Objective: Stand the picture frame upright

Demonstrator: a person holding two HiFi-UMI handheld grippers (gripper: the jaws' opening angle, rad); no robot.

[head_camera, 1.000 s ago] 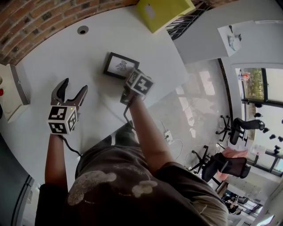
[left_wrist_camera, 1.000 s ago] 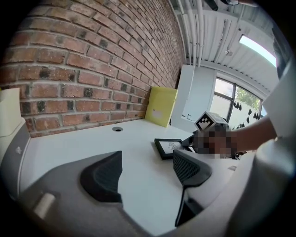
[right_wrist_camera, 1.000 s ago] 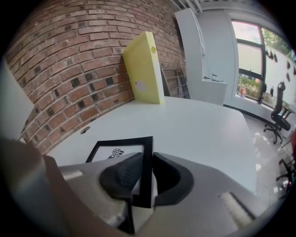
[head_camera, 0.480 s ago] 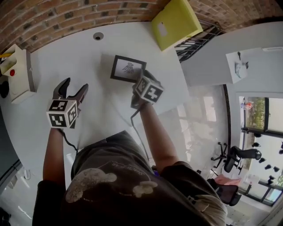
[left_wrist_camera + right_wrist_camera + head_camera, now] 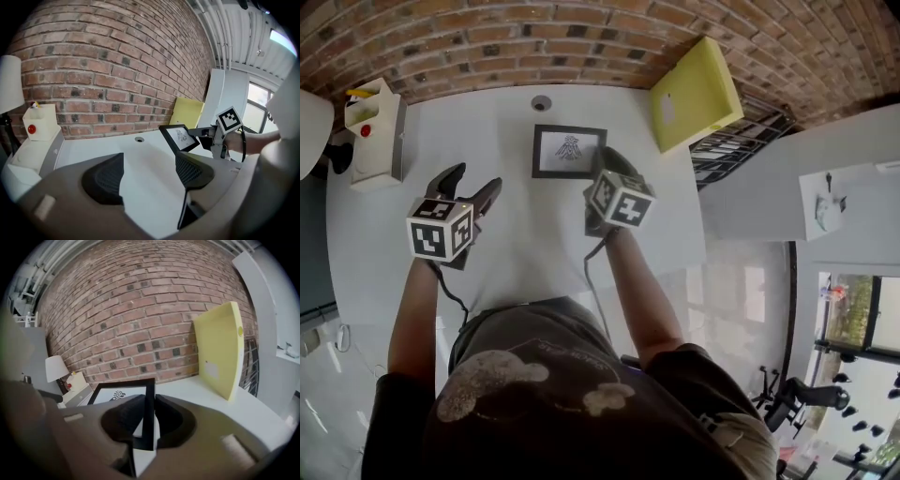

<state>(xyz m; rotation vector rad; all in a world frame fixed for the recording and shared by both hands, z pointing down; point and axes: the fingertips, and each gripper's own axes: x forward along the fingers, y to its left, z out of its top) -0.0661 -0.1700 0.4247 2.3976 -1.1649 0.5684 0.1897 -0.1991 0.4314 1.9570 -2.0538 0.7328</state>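
Jaws of the right gripper (image 5: 149, 427) pinch one edge of the black picture frame (image 5: 123, 391), its small drawing left of them; the left gripper (image 5: 149, 176) gapes wide, empty

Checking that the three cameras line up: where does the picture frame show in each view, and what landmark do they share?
Head view: picture frame at upper centre.
Left gripper view: right of centre, tilted, held by the right gripper.
Right gripper view: low centre, its side rail clamped between the jaws.
Shared landmark: the yellow board, visible in all three views.
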